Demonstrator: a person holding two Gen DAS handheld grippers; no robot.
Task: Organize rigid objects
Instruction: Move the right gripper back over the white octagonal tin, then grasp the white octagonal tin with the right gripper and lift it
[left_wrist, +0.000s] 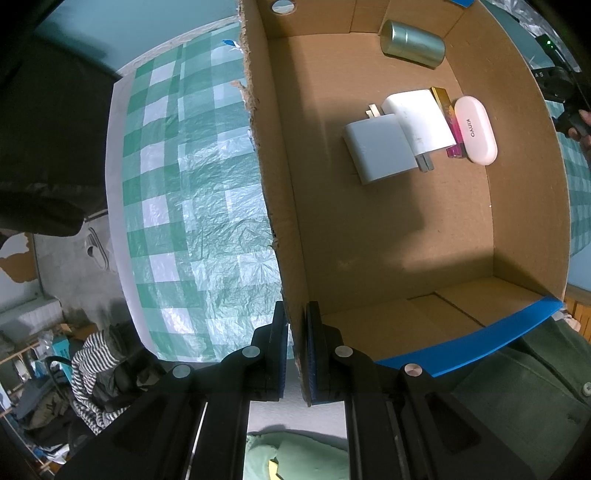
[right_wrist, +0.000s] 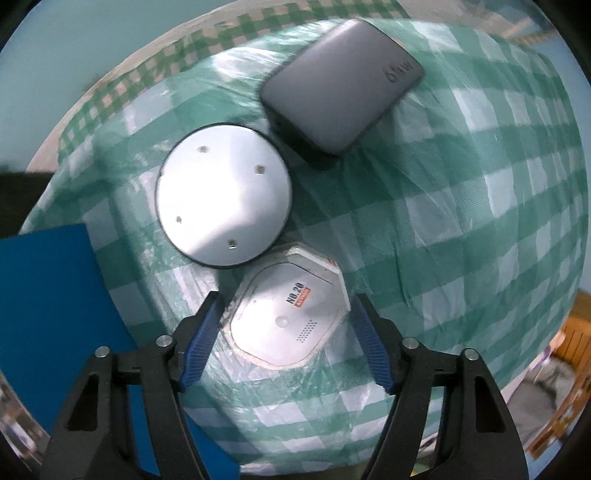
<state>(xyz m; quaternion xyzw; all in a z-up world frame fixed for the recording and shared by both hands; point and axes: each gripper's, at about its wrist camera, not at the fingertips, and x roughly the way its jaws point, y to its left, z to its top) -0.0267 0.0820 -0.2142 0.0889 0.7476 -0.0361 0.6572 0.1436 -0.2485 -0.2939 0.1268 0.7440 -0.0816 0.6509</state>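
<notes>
My left gripper (left_wrist: 295, 325) is shut on the left wall of an open cardboard box (left_wrist: 273, 206). Inside the box lie a green metal tin (left_wrist: 412, 43), a grey charger (left_wrist: 380, 153), a white charger (left_wrist: 421, 120), a gold and pink bar (left_wrist: 448, 110) and a pink oval case (left_wrist: 476, 129). My right gripper (right_wrist: 286, 314) is open, its jaws on either side of a white octagonal device (right_wrist: 286, 317) on the checked cloth. A round silver disc (right_wrist: 223, 199) and a grey rounded box (right_wrist: 341, 85) lie beyond it.
A green and white checked cloth (right_wrist: 461, 206) covers the table. The box's blue outer side (right_wrist: 48, 314) stands left of my right gripper. Past the table's left edge (left_wrist: 118, 221), clutter and striped clothing (left_wrist: 94, 373) lie on the floor.
</notes>
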